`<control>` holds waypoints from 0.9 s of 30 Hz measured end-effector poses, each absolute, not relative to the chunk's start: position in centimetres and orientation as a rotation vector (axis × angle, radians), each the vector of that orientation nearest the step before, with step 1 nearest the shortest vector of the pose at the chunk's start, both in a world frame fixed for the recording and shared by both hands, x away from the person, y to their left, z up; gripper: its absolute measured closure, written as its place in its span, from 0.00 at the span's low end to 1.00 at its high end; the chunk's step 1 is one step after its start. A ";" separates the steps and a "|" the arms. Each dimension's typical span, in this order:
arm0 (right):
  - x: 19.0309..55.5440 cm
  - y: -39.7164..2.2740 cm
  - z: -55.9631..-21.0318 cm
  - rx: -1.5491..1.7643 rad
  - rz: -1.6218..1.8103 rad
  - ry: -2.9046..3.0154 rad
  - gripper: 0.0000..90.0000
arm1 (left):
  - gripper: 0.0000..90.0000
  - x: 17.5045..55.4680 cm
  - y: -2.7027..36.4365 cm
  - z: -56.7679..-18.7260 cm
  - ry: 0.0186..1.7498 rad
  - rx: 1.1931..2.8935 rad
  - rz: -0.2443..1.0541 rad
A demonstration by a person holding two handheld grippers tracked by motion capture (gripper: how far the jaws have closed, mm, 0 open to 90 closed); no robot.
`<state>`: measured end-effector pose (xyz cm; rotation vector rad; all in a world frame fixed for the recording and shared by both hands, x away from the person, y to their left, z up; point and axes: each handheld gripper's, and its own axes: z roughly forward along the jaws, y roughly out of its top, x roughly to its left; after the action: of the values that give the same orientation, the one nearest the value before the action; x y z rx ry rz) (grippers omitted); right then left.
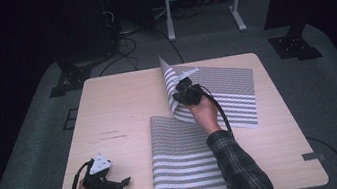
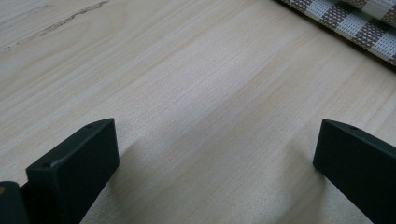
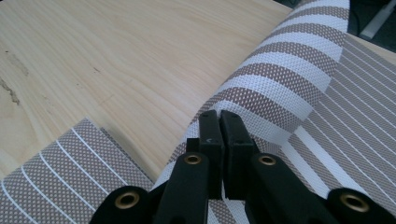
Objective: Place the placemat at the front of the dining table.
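The far striped mat [image 1: 216,87] is pinched at its left edge between the closed jaws of the right gripper [image 1: 184,93], and that edge is lifted and curled over the table [image 1: 118,107]. A second striped mat [image 1: 182,163] is laid flat near the front edge. Bare wood is left open on the left, where the left gripper [image 1: 119,185] is rested, jaws held wide and empty.

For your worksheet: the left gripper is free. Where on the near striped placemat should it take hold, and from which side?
Grip the near striped placemat at its left edge, coming in from the left across the bare table. The mat lies flat, so only a thin edge offers purchase, and the left gripper already sits open just beside that edge. The right gripper is shut on the far striped placemat.
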<state>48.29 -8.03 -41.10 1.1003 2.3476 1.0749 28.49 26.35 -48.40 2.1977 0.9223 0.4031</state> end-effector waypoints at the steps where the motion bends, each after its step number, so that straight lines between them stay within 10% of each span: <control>1: 48.3 -7.4 -41.3 1.087 1.077 2.349 0.97 | 0.00 28.5 26.4 -48.4 0.921 2.198 0.405; 27: 46.9 -11.2 -40.0 1.099 1.143 2.334 0.65 | 0.00 28.5 26.4 -48.4 0.920 2.198 0.402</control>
<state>46.85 -11.24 -40.02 1.0986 2.3342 1.1434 28.49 26.37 -48.40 2.1980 0.9203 0.4025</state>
